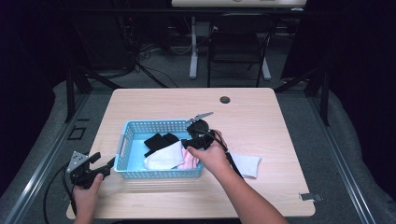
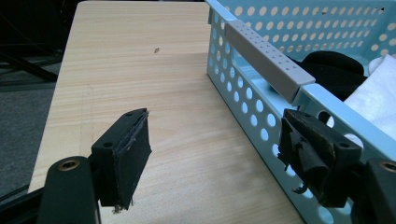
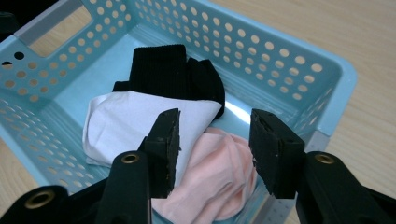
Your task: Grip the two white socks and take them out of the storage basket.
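In the high view, a basket (image 1: 161,149) at centre frame holds black, white and pink socks, while one white sock (image 1: 247,164) is left on the bench (image 1: 261,121) at its right. In the left claw (image 2: 212,158) view, the jaws are spread beside the basket wall, holding nothing. In the right claw (image 3: 212,147) view, the jaws are parted above the pink sock (image 3: 212,182), empty. The sorting is judged nearly finished.

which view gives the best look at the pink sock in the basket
The right gripper view: the pink sock lies close below that gripper's open jaws, partly under the white sock. The high view shows only a small pink patch beside the person's right hand. The left gripper view takes in the basket wall, not the pink sock.
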